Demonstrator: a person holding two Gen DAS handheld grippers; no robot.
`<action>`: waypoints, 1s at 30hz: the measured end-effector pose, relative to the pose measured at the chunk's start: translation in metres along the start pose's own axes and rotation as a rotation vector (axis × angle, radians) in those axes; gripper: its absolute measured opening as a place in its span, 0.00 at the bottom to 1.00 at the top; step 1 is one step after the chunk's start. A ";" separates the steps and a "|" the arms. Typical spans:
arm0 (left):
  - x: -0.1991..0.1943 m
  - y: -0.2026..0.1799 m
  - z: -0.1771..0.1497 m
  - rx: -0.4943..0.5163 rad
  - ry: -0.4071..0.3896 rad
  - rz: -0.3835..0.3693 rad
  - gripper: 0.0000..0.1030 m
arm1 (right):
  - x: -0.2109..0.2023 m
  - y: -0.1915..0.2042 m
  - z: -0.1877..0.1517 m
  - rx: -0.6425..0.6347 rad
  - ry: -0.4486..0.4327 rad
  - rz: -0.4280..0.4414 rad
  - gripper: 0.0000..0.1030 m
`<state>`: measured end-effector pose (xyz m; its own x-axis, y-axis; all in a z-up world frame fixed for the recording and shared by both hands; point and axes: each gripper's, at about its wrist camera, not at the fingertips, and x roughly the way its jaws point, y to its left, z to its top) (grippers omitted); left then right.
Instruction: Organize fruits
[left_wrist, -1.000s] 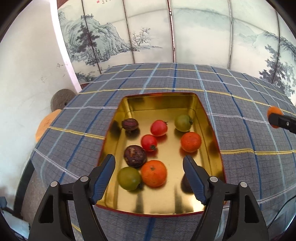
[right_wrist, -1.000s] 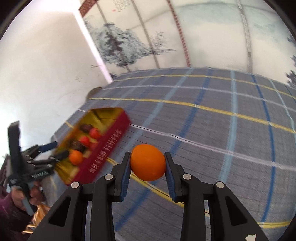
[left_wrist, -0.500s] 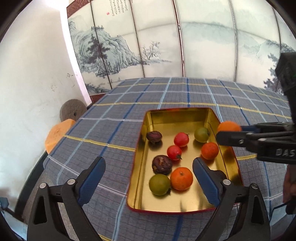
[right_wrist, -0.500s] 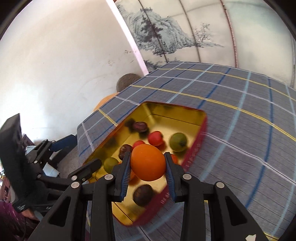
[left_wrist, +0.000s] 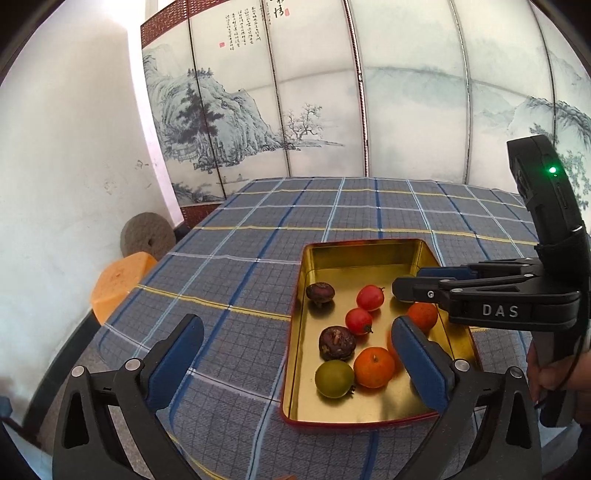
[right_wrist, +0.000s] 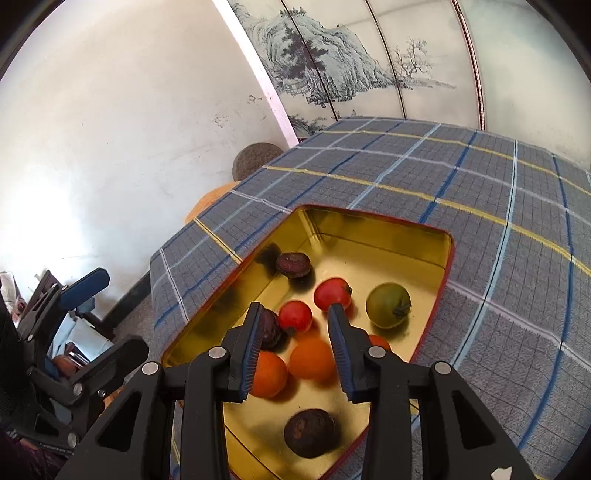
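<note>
A gold tin tray (left_wrist: 369, 254) with a red rim sits on the plaid tablecloth and holds several fruits: red tomatoes (left_wrist: 370, 297), oranges (left_wrist: 373, 367), a green fruit (left_wrist: 334, 378) and dark passion fruits (left_wrist: 337, 342). My right gripper (right_wrist: 295, 336) is open above the tray (right_wrist: 384, 240); an orange (right_wrist: 312, 359) lies in the tray just below its fingers. It also shows in the left wrist view (left_wrist: 406, 284). My left gripper (left_wrist: 295, 350) is open and empty, held at the tray's near left edge.
The plaid cloth (left_wrist: 240, 258) covers the table, with a painted folding screen (left_wrist: 332, 92) behind it. An orange stool (left_wrist: 118, 280) and a round grey stone (left_wrist: 146, 236) stand by the white wall at the left.
My right gripper carried the orange over the tray, then opened and let it go into the tray. My left gripper drew back and to the left of the tray.
</note>
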<state>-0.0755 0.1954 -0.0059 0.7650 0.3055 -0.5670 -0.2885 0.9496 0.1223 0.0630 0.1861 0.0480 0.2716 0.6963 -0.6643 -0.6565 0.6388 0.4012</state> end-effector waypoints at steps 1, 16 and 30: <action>-0.002 0.000 0.000 0.001 -0.004 -0.003 0.99 | -0.002 0.001 0.000 -0.005 -0.010 0.000 0.40; -0.061 0.006 0.012 -0.053 -0.138 -0.045 1.00 | -0.095 0.029 -0.017 -0.108 -0.203 -0.057 0.63; -0.102 0.002 0.015 -0.066 -0.182 -0.071 1.00 | -0.149 0.042 -0.042 -0.138 -0.276 -0.069 0.73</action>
<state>-0.1454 0.1672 0.0642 0.8744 0.2515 -0.4149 -0.2630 0.9643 0.0302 -0.0342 0.0954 0.1373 0.4875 0.7273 -0.4831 -0.7138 0.6506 0.2591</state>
